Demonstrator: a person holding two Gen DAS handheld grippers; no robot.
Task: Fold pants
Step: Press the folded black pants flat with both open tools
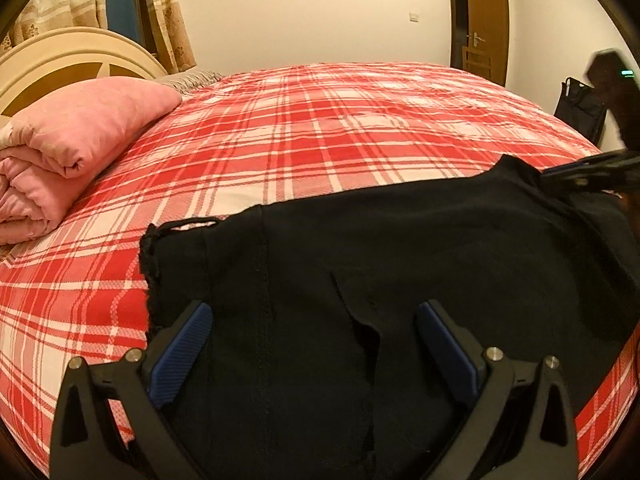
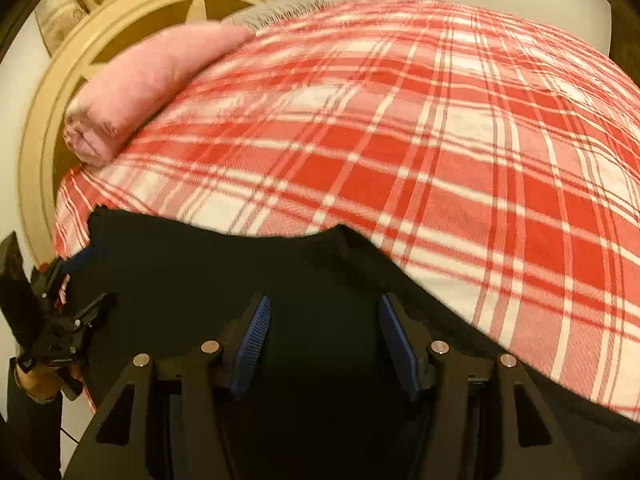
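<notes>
Both jaws spread over black pants (image 1: 400, 260)

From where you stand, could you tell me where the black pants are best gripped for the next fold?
Probably at the far edge of the black pants, near each corner, coming in from the near side. That edge lies flat on the plaid bedcover, and the frayed left corner is exposed. The left gripper and right gripper both hang open above the cloth, so each could pinch a corner.
</notes>
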